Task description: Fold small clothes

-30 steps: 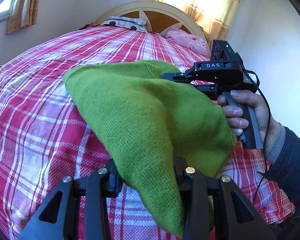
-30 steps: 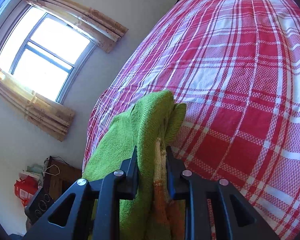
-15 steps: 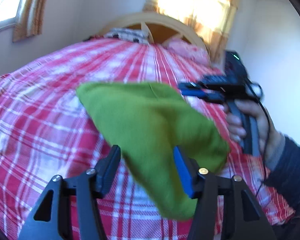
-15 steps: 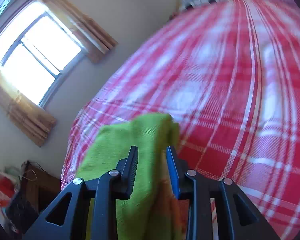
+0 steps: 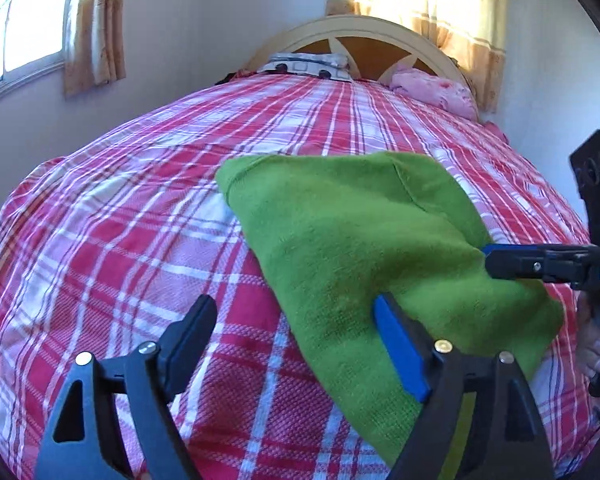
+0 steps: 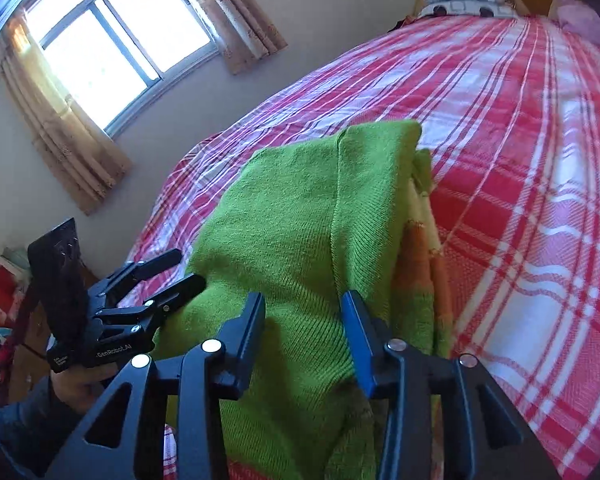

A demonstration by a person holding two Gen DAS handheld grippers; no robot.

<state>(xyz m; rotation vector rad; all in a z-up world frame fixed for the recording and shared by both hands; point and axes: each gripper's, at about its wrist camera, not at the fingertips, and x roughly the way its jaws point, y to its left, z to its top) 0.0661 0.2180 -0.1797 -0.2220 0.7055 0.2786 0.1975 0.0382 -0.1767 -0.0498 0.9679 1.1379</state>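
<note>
Green knitted garment [image 5: 364, 240] folded flat on the red plaid bed [image 5: 120, 240], orange-and-cream inner layers showing at its edge [image 6: 420, 248]; left gripper [image 5: 296, 336] spread wide, holding nothing, garment's near corner lying just in front of and partly behind its blue-padded right finger [image 5: 400, 352]; right gripper [image 6: 304, 320] likewise parted, gripping nothing, garment bulging up between its fingers; right gripper's tip [image 5: 512, 262] overlapping the garment's right edge.
</note>
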